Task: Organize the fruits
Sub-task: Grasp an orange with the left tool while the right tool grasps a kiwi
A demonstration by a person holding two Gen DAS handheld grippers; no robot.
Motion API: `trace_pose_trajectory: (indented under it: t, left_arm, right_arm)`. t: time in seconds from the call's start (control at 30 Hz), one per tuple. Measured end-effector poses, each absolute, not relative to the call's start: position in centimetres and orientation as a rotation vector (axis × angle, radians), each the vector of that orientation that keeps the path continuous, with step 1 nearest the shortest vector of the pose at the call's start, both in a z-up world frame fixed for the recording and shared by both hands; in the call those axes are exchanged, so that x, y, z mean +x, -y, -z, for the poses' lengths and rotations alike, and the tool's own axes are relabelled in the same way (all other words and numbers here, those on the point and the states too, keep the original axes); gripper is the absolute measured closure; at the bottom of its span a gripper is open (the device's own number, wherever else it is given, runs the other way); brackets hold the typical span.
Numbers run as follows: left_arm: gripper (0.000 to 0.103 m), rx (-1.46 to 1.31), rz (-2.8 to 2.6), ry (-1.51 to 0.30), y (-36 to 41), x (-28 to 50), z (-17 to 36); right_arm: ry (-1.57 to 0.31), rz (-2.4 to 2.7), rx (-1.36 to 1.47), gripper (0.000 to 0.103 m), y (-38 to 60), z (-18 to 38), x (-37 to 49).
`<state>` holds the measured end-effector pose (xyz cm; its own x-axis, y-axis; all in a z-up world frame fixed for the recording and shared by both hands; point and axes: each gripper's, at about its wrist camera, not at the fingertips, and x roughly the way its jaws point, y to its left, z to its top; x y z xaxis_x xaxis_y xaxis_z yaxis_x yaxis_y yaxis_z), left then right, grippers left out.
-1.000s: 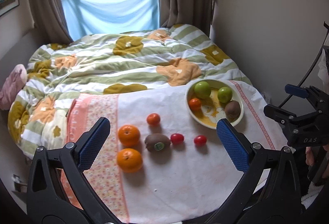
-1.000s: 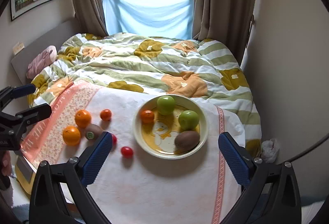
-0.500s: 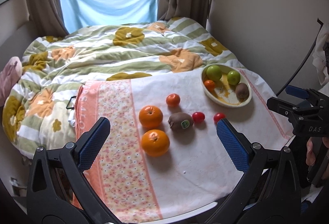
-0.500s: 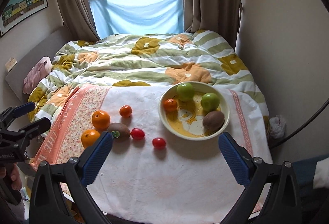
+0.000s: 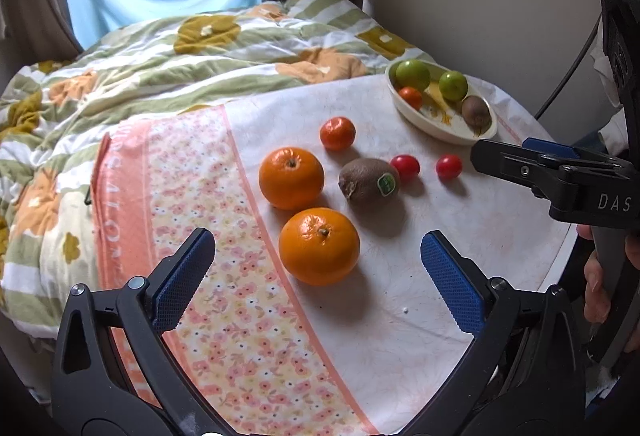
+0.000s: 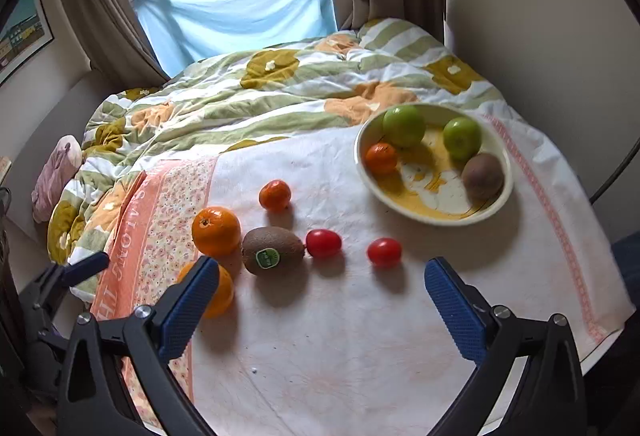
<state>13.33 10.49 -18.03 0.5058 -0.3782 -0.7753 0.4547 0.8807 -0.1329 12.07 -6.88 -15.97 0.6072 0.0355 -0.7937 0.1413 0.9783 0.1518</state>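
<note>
bedding (image 6: 280,92) in green and yellow fills the far side in front of you; nearer lies the white cloth (image 6: 340,336) with its pink floral band on the left. your bowl (image 6: 502,204) sits at the cloth's far right and holds two green apples (image 6: 404,125), a small mandarin (image 6: 381,157) and a kiwi (image 6: 482,175).

your left gripper (image 5: 318,262) is wide open, empty, hovering with the near orange (image 5: 319,245) between its blue pads. your right gripper (image 6: 322,300) is also wide open and empty, low over the bare cloth.

loose fruit lies left of the bowl, well apart from it. the far orange (image 6: 216,230) sits just beyond the near one. the loose kiwi (image 6: 273,250) lies beside them, long axis running left to right across the cloth, its green sticker facing you. a small mandarin (image 6: 275,194) sits beyond it. two tomatoes (image 6: 323,243) follow to the right: one touching or almost touching the kiwi's right end, the other (image 6: 384,251) apart, nearer the bowl.
</note>
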Motion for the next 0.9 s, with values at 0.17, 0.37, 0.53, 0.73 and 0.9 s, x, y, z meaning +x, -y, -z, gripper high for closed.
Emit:
trace_pose_trajectory:
  t: [0.17,0.37,0.53,0.73,0.9]
  left_arm:
    - [0.007,0.095,0.537,-0.941,-10.0,14.6,20.5]
    - [0.022,0.124,0.570,-0.979,-8.8,15.5,22.6]
    - [0.035,0.141,0.583,-0.994,-8.6,15.9,23.4]
    - [0.035,0.150,0.591,-1.002,-8.7,15.9,23.3]
    - [0.036,0.164,0.582,-1.005,-9.0,15.8,23.3]
  right_arm:
    - [-0.959,0.060,0.247,0.000,6.1,18.6,13.4]
    - [-0.984,0.056,0.290,0.000,5.7,20.7,14.6]
    - [-1.001,0.037,0.301,0.000,5.1,21.7,15.2]
    - [-1.020,0.019,0.317,0.000,4.5,22.7,15.9]
    - [-1.032,-0.006,0.315,0.001,4.1,23.2,16.5]
